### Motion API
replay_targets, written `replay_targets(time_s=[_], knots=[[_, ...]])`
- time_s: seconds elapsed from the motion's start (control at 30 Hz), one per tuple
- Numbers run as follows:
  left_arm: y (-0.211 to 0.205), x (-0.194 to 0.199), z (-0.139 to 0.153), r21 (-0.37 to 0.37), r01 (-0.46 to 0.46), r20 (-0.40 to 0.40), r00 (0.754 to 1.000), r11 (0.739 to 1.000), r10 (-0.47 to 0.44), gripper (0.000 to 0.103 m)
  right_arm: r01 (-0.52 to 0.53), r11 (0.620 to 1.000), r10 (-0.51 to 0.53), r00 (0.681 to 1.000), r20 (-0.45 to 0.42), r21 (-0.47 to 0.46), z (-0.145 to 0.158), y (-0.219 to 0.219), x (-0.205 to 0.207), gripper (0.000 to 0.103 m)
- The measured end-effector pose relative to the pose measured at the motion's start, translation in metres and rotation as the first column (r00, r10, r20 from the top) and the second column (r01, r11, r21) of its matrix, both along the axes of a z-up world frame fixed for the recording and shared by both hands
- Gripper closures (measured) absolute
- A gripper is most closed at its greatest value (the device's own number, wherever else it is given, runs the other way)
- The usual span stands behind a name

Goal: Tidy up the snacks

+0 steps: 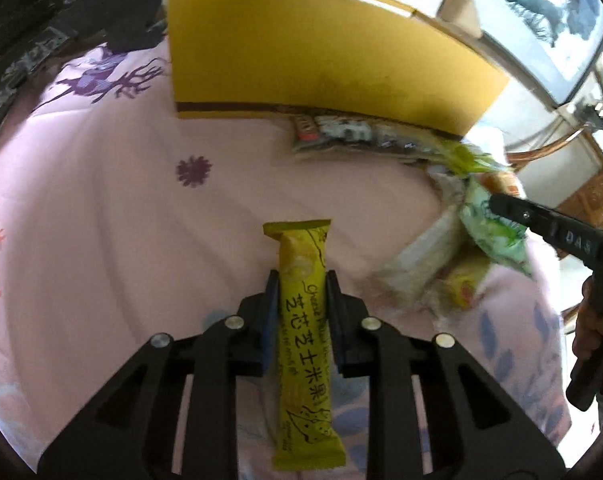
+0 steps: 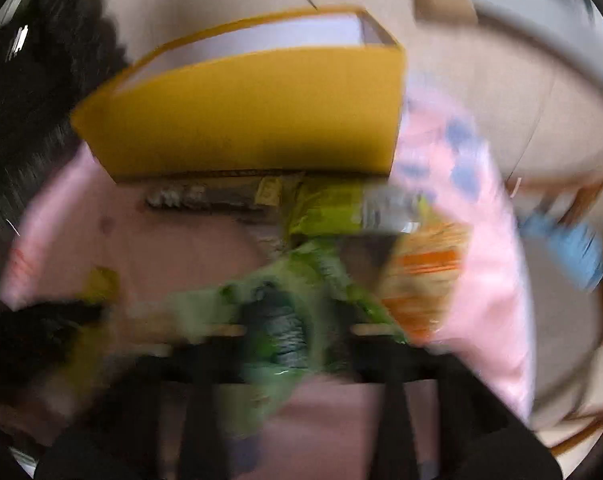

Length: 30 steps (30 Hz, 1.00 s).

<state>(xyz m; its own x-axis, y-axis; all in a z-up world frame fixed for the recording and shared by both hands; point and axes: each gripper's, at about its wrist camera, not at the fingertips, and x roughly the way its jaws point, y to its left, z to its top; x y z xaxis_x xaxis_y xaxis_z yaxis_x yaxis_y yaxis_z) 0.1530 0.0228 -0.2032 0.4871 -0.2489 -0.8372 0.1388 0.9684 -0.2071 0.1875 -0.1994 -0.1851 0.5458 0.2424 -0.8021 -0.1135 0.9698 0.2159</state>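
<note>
In the left wrist view, a box point(image 1: 321, 60) stood at the upper middle of the frame on a patterned cloth point(image 1: 101, 220). A row of snack packets point(image 1: 341, 132) lay against the box's lower edge, running toward the right. More packets point(image 1: 441, 272) were heaped at the right of the frame, below that row. One snack bar point(image 1: 305, 320) ran lengthwise at lower centre, between the left gripper's point(image 1: 302, 280) fingers.

surface: pink patterned bedspread point(image 1: 101, 220) | on it: yellow box point(image 1: 309, 56), snack packets point(image 1: 441, 184)
</note>
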Motion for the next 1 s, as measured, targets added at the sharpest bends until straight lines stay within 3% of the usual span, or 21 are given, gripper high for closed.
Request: replay_targets(time_s=[0.07, 0.1, 0.13, 0.17, 0.23, 0.27, 0.37, 0.47, 0.5, 0.53, 0.6, 0.67, 0.77, 0.83, 0.93, 1.0], knots=[[-0.003, -0.002, 0.002, 0.002, 0.016, -0.004, 1.000, 1.000, -0.016, 0.081, -0.025, 0.990, 0.023, 1.000, -0.014, -0.138, 0.001, 0.010, -0.004, 0.089], [-0.003, -0.003, 0.004, 0.000, 0.021, -0.005, 1.000, 1.000, -0.021, 0.081, -0.043, 0.985, 0.040, 0.999, -0.017, -0.164, 0.002, 0.014, -0.008, 0.088], [-0.002, -0.005, 0.006, -0.011, 0.026, -0.005, 1.000, 1.000, -0.026, 0.081, -0.050, 0.992, 0.046, 0.998, -0.041, -0.120, 0.003, 0.013, -0.011, 0.082], [-0.002, -0.007, 0.007, -0.020, 0.030, -0.007, 1.000, 0.999, -0.030, 0.081, -0.035, 0.999, 0.037, 0.993, -0.111, 0.021, 0.005, 0.002, -0.015, 0.075], [0.001, -0.008, 0.009, -0.022, 0.035, -0.020, 0.999, 0.999, -0.035, 0.081, 0.118, 0.963, -0.069, 0.977, -0.201, 0.242, 0.004, -0.024, -0.031, 0.010], [0.002, -0.009, 0.009, -0.018, 0.037, -0.024, 0.999, 0.999, -0.038, 0.081, 0.174, 0.947, -0.116, 0.969, -0.219, 0.271, 0.003, -0.032, -0.037, 0.001], [0.006, -0.009, 0.009, -0.011, 0.037, -0.037, 0.999, 0.999, -0.037, 0.081, 0.297, 0.895, -0.185, 0.926, -0.330, 0.333, -0.021, -0.054, -0.048, 0.001], [0.007, -0.009, 0.012, -0.010, 0.042, -0.038, 0.998, 0.999, -0.042, 0.081, 0.433, 0.745, -0.247, 0.885, -0.394, 0.507, -0.044, -0.071, -0.050, 0.001], [0.007, -0.008, 0.012, -0.011, 0.049, -0.037, 0.998, 0.999, -0.049, 0.081, 0.442, 0.716, -0.270, 0.889, -0.369, 0.541, -0.045, -0.072, -0.048, 0.003], [0.006, -0.007, 0.011, -0.009, 0.054, -0.040, 0.998, 0.999, -0.054, 0.081, 0.417, 0.711, -0.261, 0.904, -0.338, 0.566, -0.045, -0.071, -0.044, 0.019], [0.003, -0.006, 0.009, 0.006, 0.069, -0.055, 0.996, 0.998, -0.069, 0.081, 0.397, 0.731, -0.242, 0.911, -0.334, 0.555, -0.047, -0.060, -0.027, 0.035], [0.001, -0.007, 0.008, 0.004, 0.082, -0.056, 0.995, 0.997, -0.082, 0.081, 0.394, 0.719, -0.237, 0.913, -0.331, 0.573, -0.052, -0.053, -0.022, 0.055], [0.001, -0.009, 0.016, -0.003, 0.092, -0.030, 0.995, 0.996, -0.092, 0.081, 0.420, 0.679, -0.231, 0.901, -0.368, 0.602, -0.056, -0.054, -0.022, 0.064], [0.001, -0.013, 0.026, 0.001, 0.106, 0.001, 0.994, 0.994, -0.106, 0.081, 0.392, 0.726, -0.197, 0.906, -0.375, 0.565, -0.051, -0.053, -0.023, 0.067], [-0.001, -0.011, 0.041, -0.028, 0.135, 0.021, 0.991, 0.990, -0.135, 0.081, 0.320, 0.771, -0.180, 0.939, -0.295, 0.550, -0.014, -0.050, -0.033, 0.067], [-0.001, -0.007, 0.046, -0.029, 0.134, 0.036, 0.991, 0.991, -0.133, 0.081, 0.242, 0.832, -0.156, 0.966, -0.207, 0.500, 0.016, -0.043, -0.033, 0.067]])
